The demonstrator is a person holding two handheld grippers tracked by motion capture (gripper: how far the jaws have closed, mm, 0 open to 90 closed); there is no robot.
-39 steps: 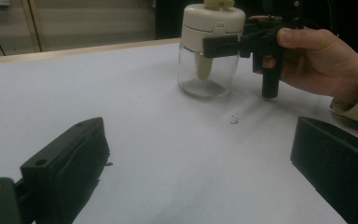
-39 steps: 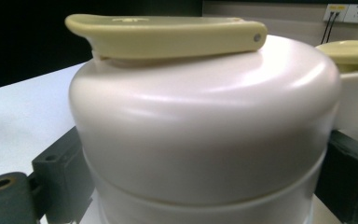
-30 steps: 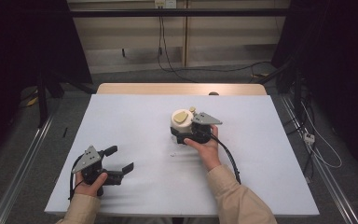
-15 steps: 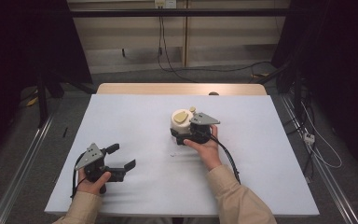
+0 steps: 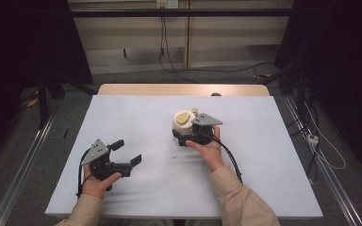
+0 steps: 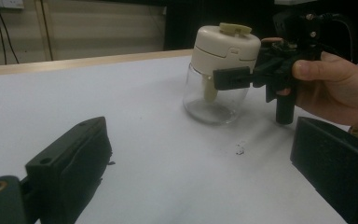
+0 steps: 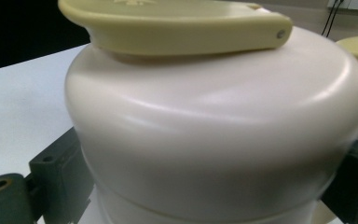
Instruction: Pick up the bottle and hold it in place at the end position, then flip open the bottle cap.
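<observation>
The left gripper (image 5: 125, 153) rests low on the table (image 5: 264, 179), nearer the person than the jar and well apart from it on the person's left; its jaws stand wide and hold nothing. Compared with the picture one second back, it has barely shifted, its jaws angled much as before. Farther off, the jar (image 5: 184, 123) stands upright on the table near its middle: a clear glass body (image 6: 209, 95) under a cream lid (image 6: 223, 44) with a yellow-green flap (image 7: 172, 25). The right gripper (image 5: 190, 136) is at the jar's near side, with one jaw on each side of the jar at the level where the lid meets the glass, closed against it. Over the last second the jar and this gripper have kept their positions, so the grip appears settled rather than in progress. Judgement: the jar is secured for holding, and the free left gripper is available to work the lid or flap next. A few small specks (image 6: 238, 149) lie on the table just in front of the jar.
</observation>
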